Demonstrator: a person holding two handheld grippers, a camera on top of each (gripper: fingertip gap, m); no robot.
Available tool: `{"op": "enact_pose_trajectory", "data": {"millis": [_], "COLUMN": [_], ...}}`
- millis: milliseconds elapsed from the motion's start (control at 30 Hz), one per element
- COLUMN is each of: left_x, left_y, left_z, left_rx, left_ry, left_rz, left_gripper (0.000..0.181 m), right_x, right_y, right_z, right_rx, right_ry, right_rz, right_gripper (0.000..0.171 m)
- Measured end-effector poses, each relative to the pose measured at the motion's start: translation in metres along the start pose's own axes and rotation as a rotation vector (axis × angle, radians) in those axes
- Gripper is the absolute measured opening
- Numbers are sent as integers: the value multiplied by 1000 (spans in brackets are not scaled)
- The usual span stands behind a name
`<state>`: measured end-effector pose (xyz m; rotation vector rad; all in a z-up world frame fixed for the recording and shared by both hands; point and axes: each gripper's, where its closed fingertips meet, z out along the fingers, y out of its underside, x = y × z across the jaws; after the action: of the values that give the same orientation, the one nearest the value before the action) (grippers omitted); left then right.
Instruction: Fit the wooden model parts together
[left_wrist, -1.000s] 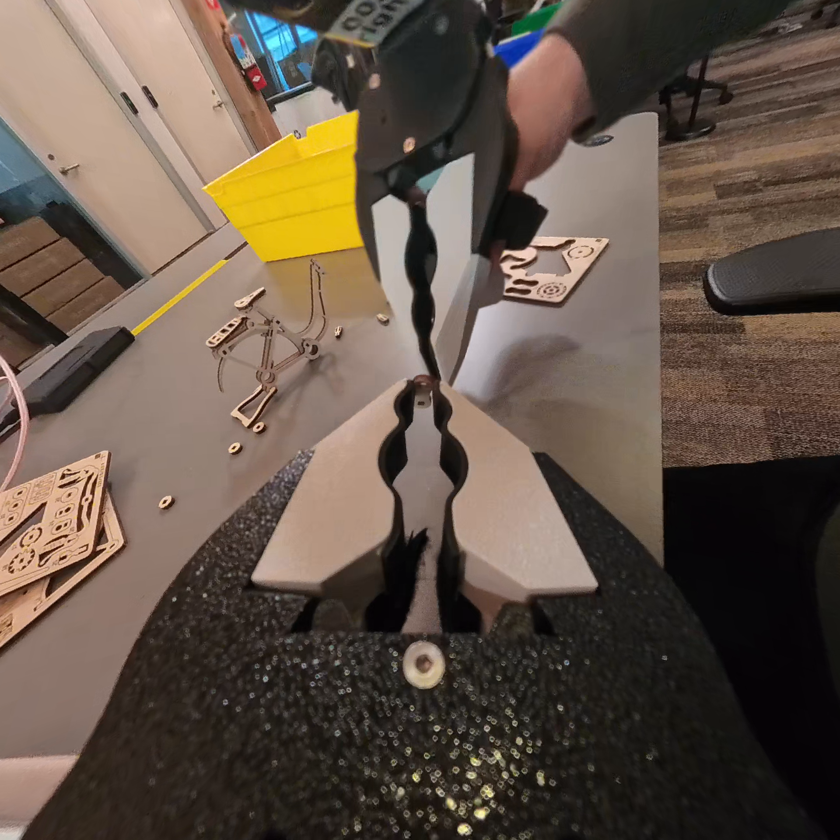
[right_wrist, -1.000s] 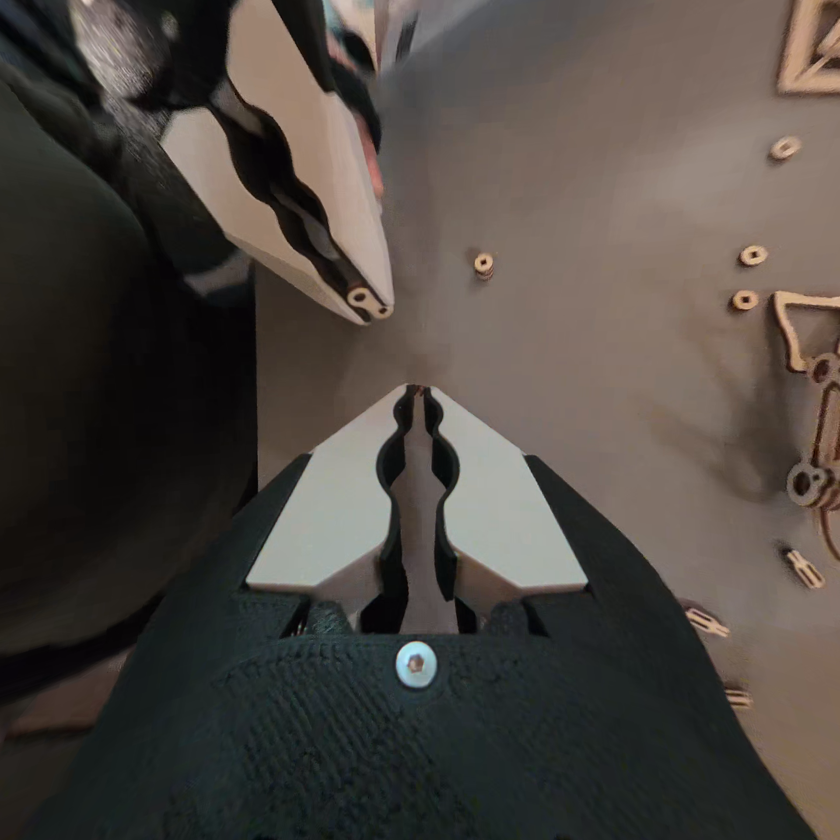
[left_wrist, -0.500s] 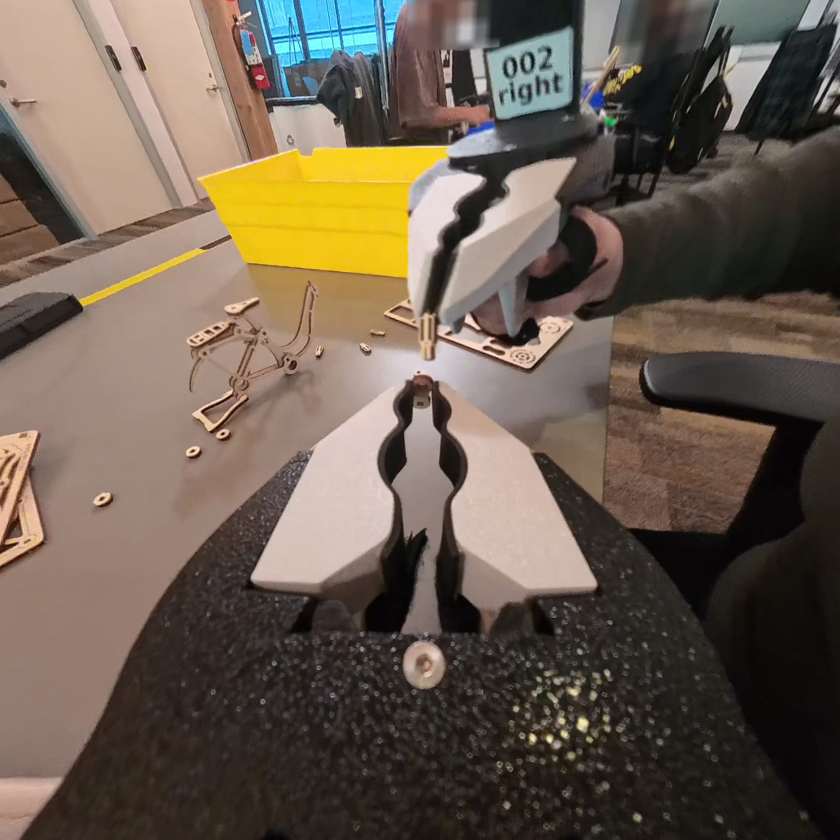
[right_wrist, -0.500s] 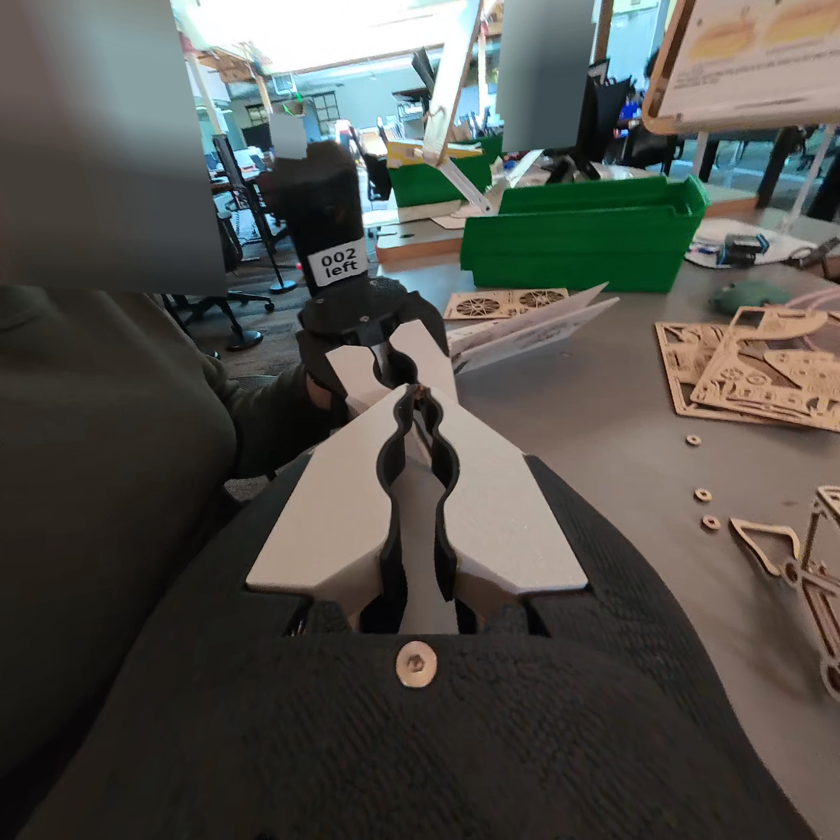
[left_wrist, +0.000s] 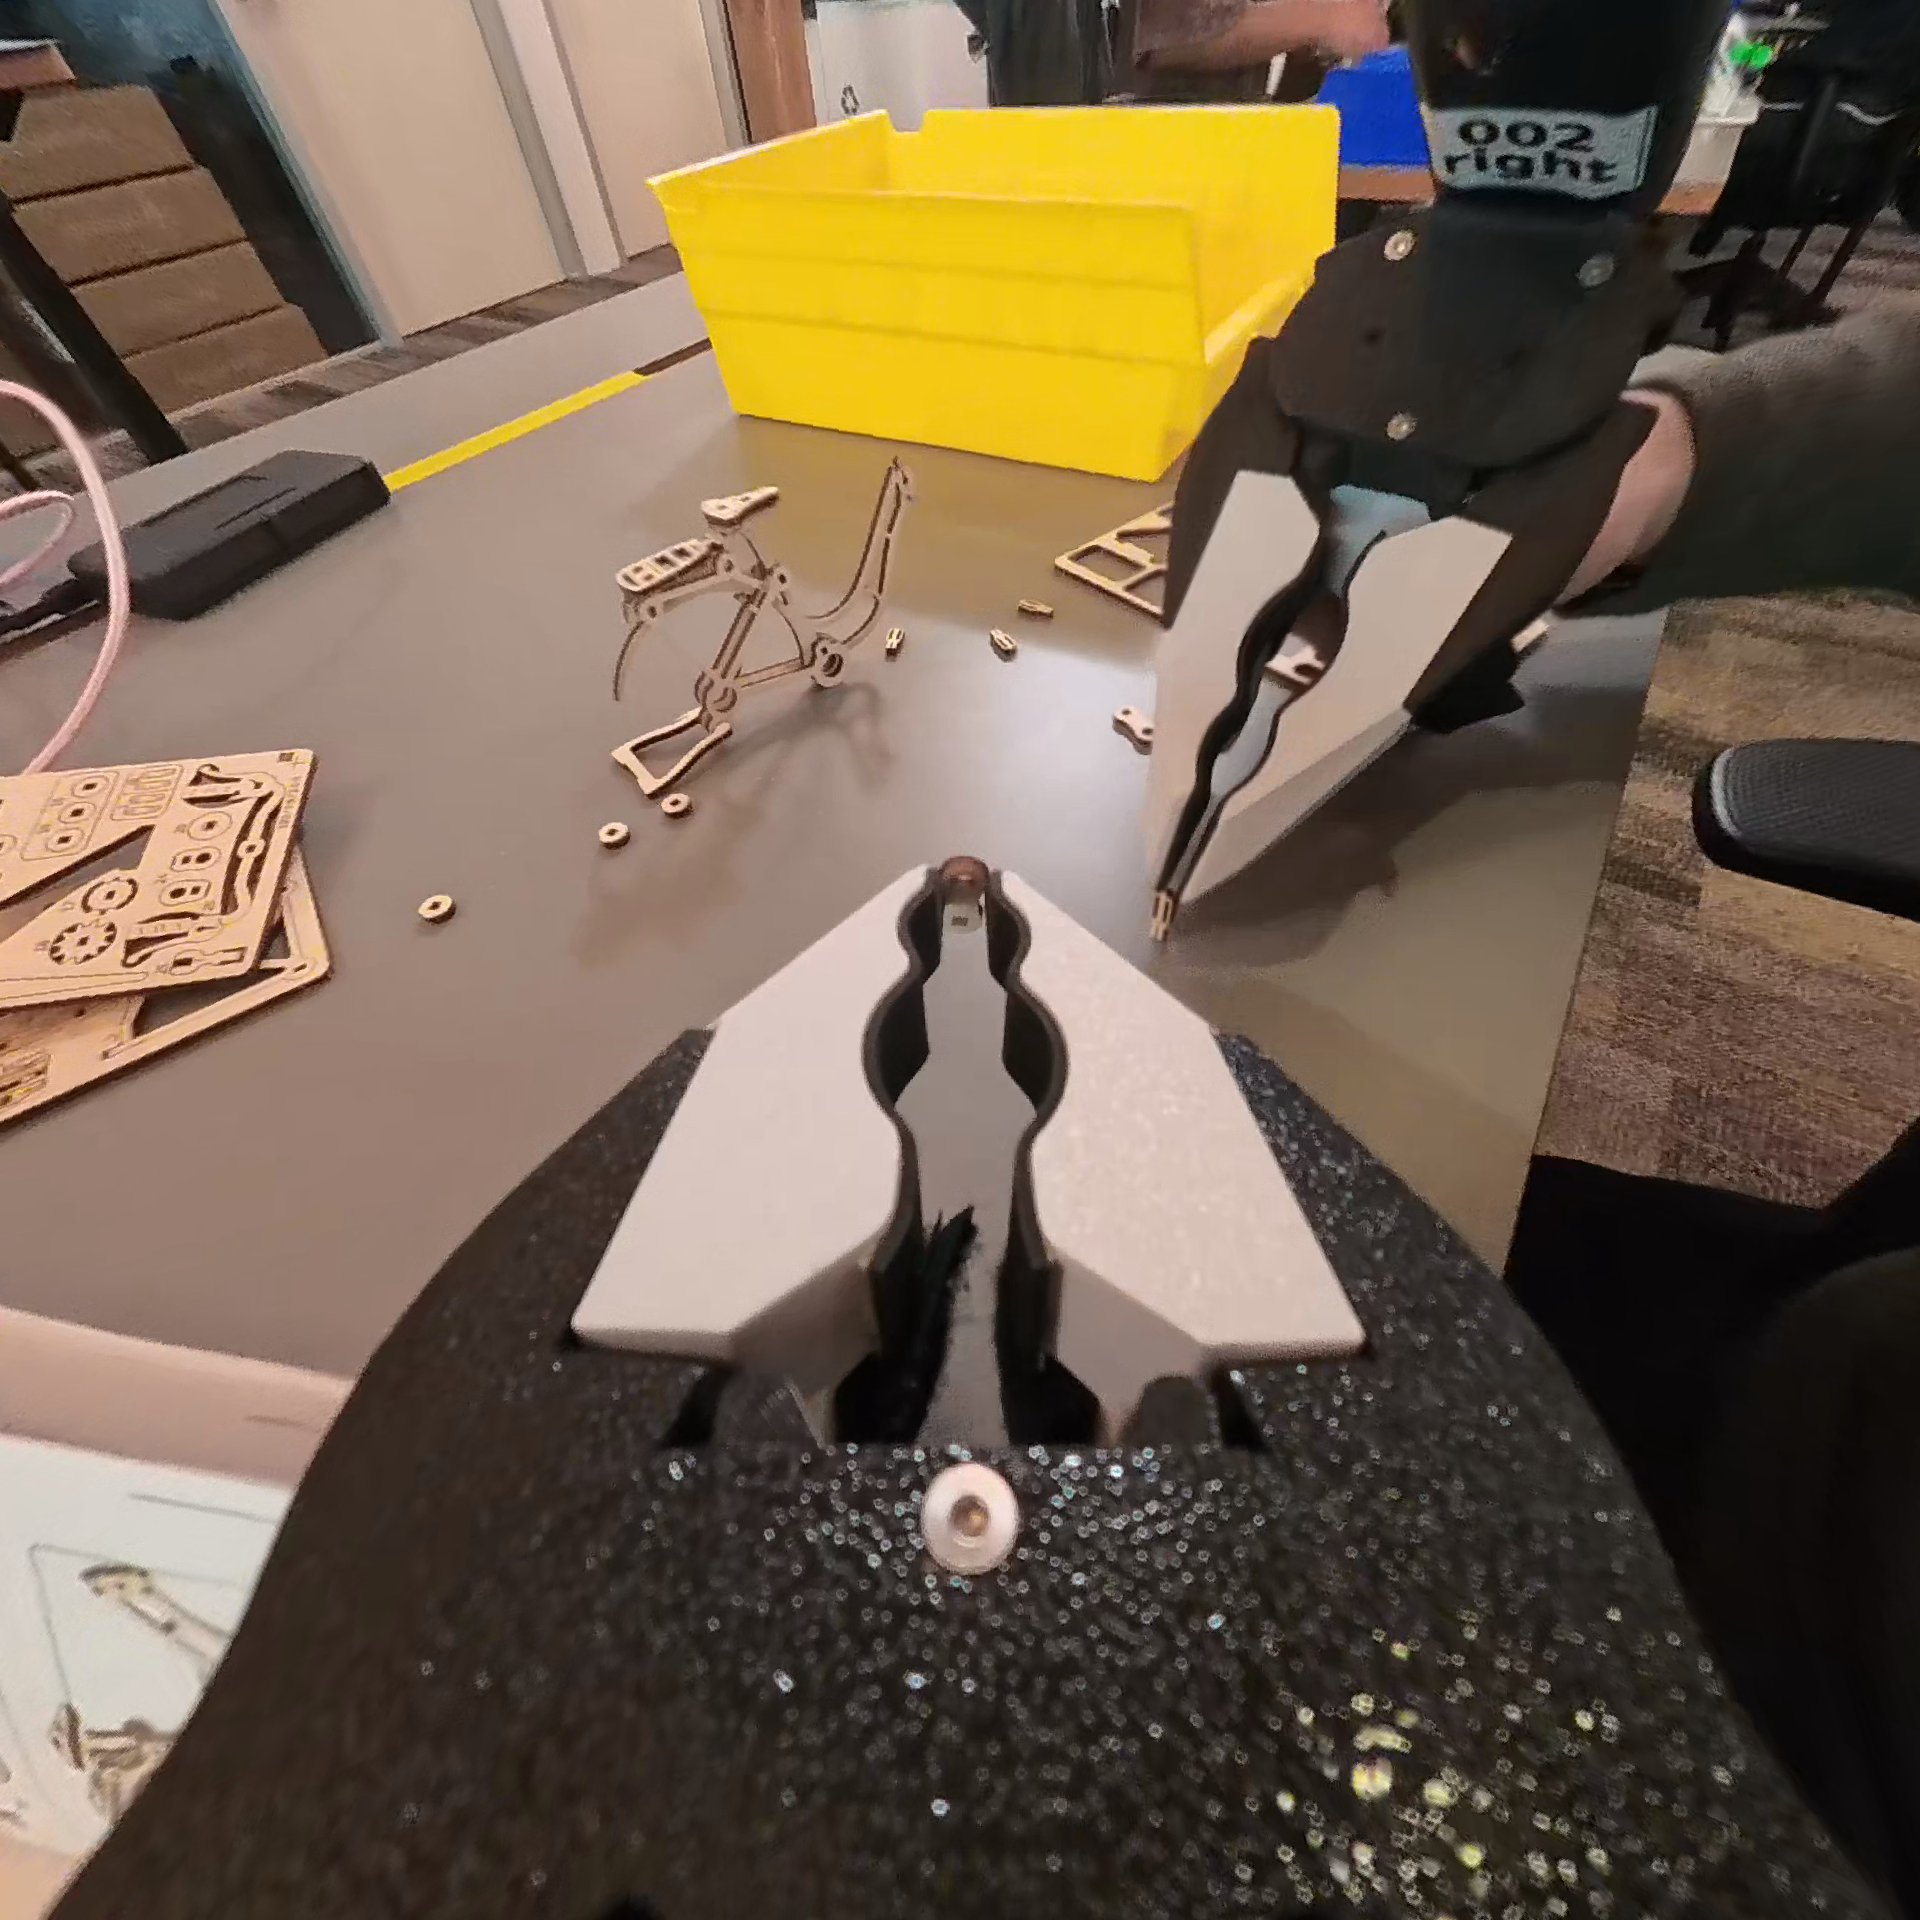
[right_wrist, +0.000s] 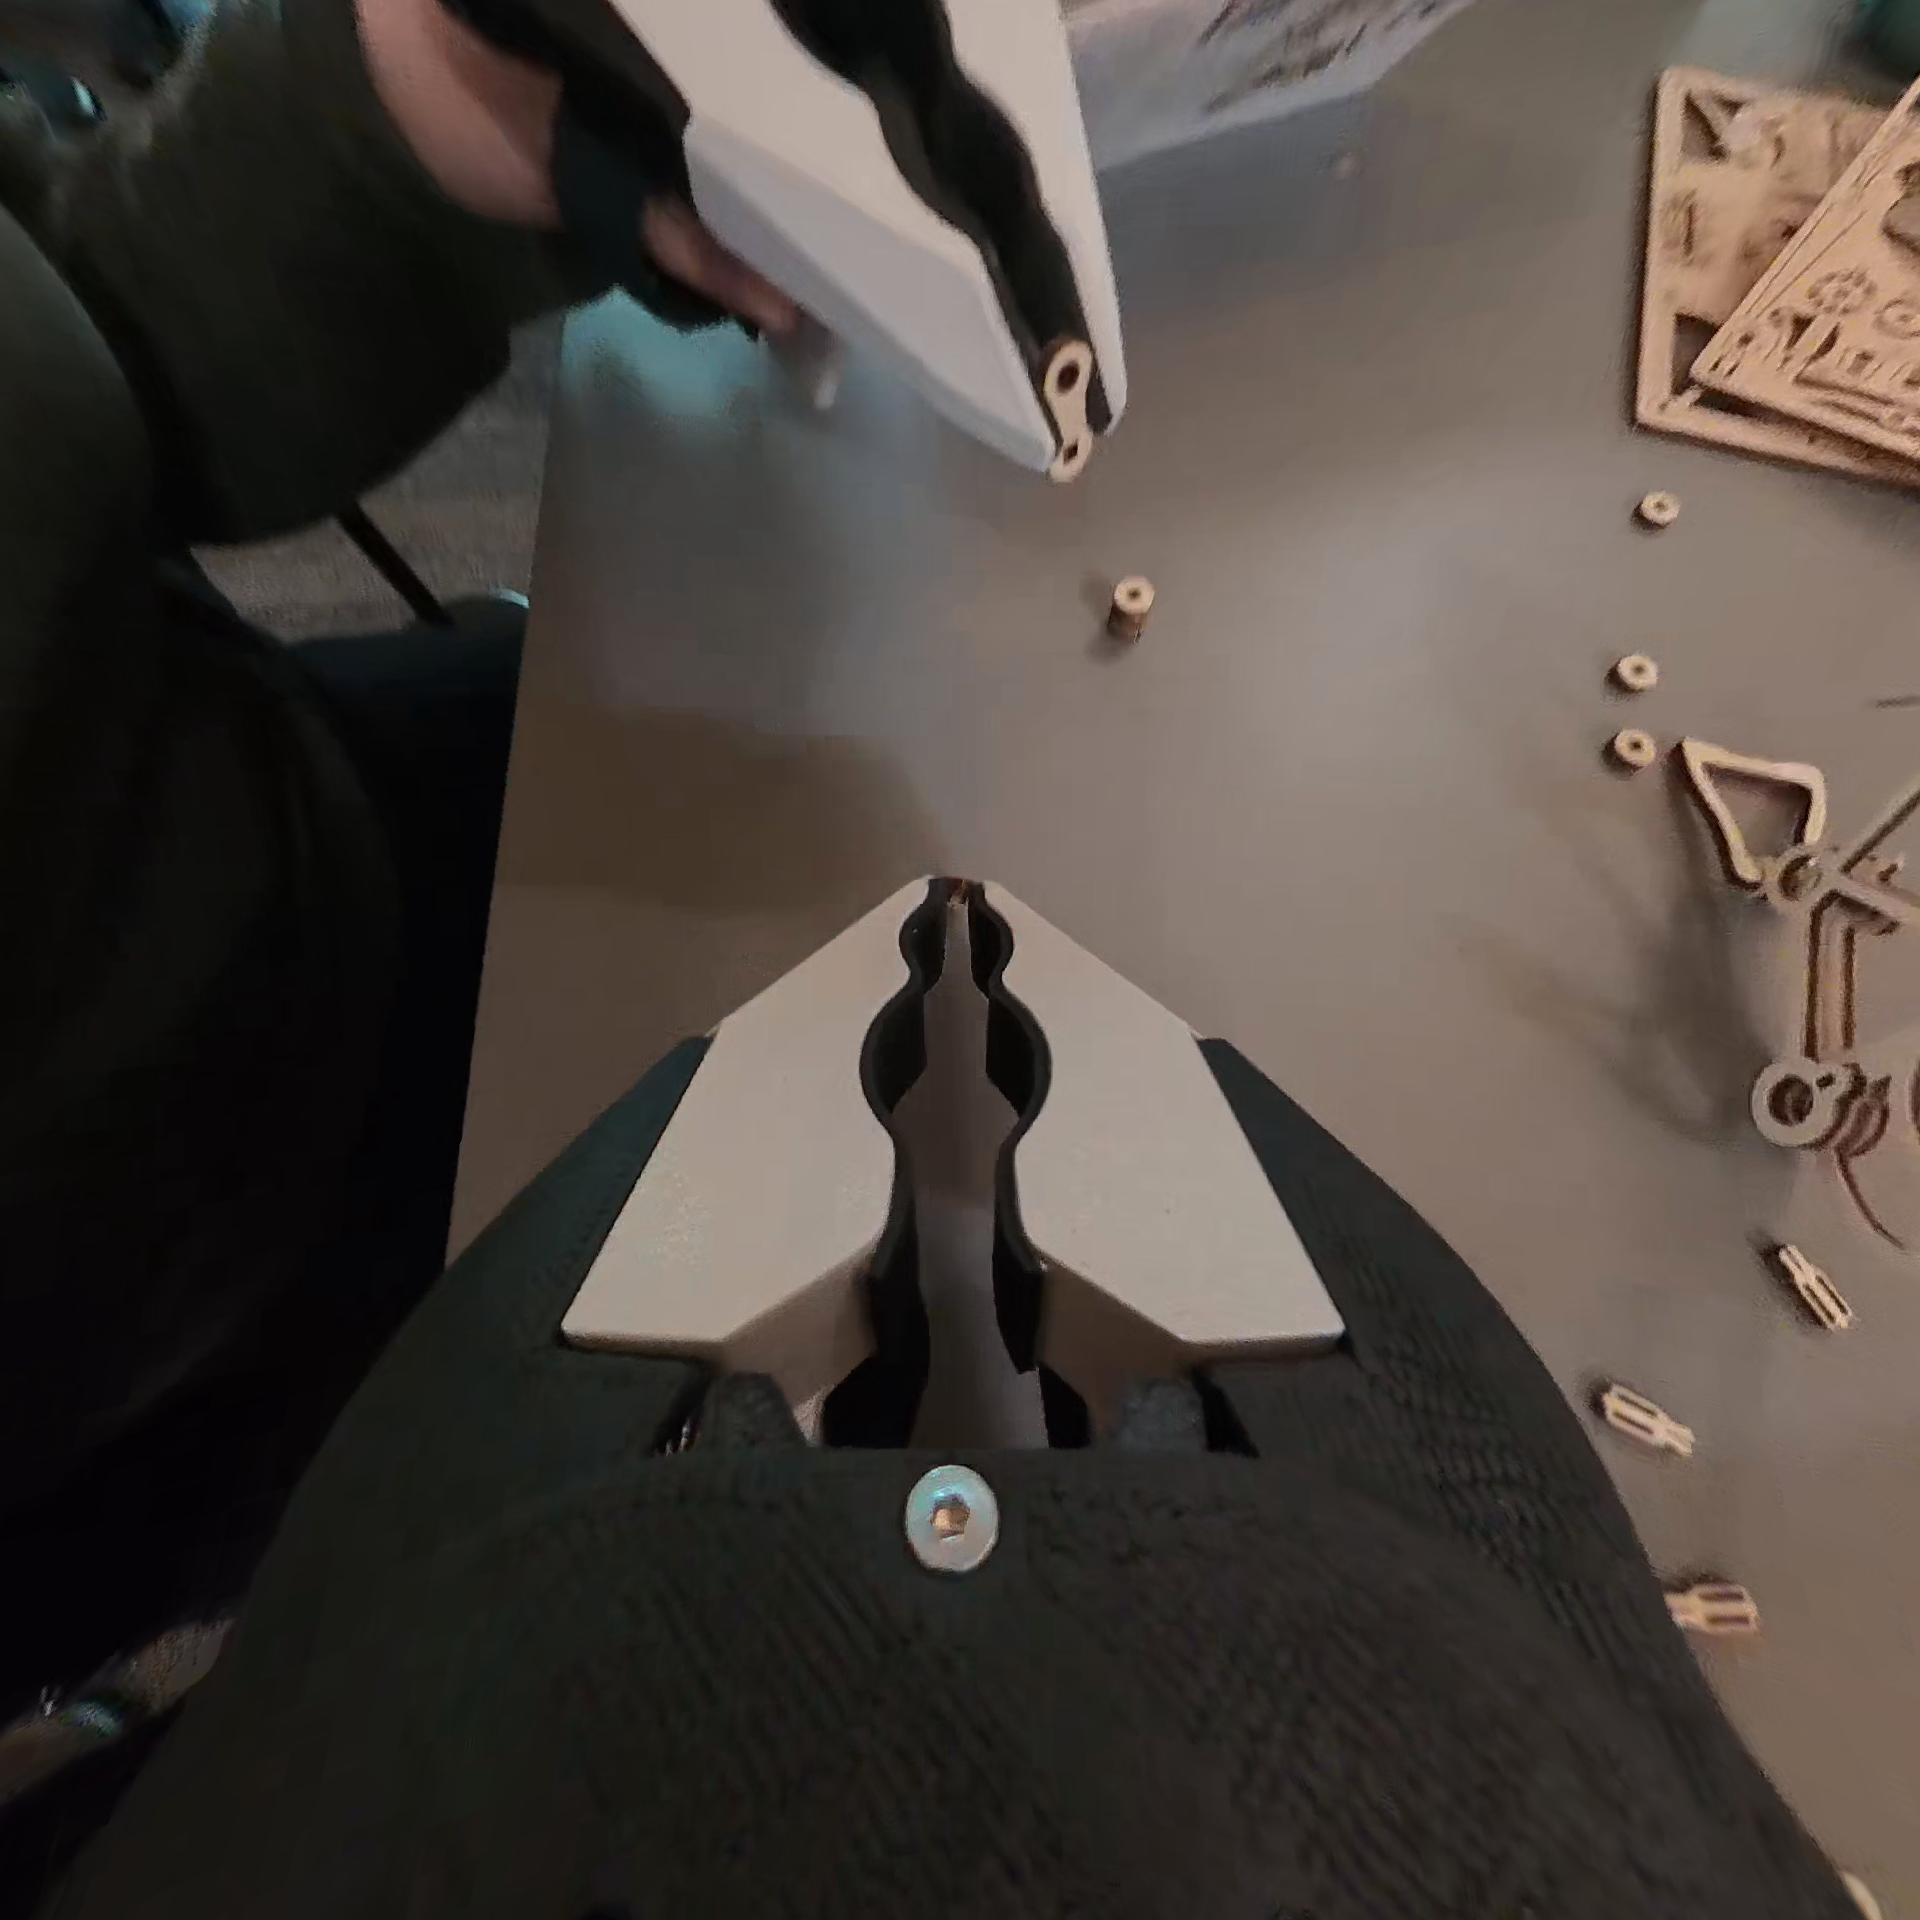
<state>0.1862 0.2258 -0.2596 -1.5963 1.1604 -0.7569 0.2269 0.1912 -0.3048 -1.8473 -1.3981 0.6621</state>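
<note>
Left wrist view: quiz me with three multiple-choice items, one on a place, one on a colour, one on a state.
1. Where is the yellow bin?
A) on a shelf
B) on the table, beyond the wooden frame
C) on a cart

2. What colour is the cable at the left edge?
A) pink
B) green
C) orange

3. How is the left gripper?
A) wide open
B) lying flat on the table
C) shut on a small wooden part

Answers: B, it stands on the tabletop behind the frame; A, a pink loop shows there; C, the jaws pinch the part at their tips.
</note>
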Motion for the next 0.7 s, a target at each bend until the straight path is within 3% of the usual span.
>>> {"op": "enact_pose_trajectory", "data": {"millis": [267,500,700], "left_x": [13,32,39], "left_y": [7,12,17], "left_z": [9,16,23], "left_rx": [-29,-88,-128], "left_ry": [52,135,167], "left_rz": [21,99,119], "left_gripper": [6,6,6], "right_x": [-1,4,3], "right_y": [22,18,18], "right_z": [-9,-8,-5], "right_rx": [-55,-20,-70], "right_ry": [-10,14,137], "right_rz": [51,274,255], "right_gripper": [0,17,16]}}
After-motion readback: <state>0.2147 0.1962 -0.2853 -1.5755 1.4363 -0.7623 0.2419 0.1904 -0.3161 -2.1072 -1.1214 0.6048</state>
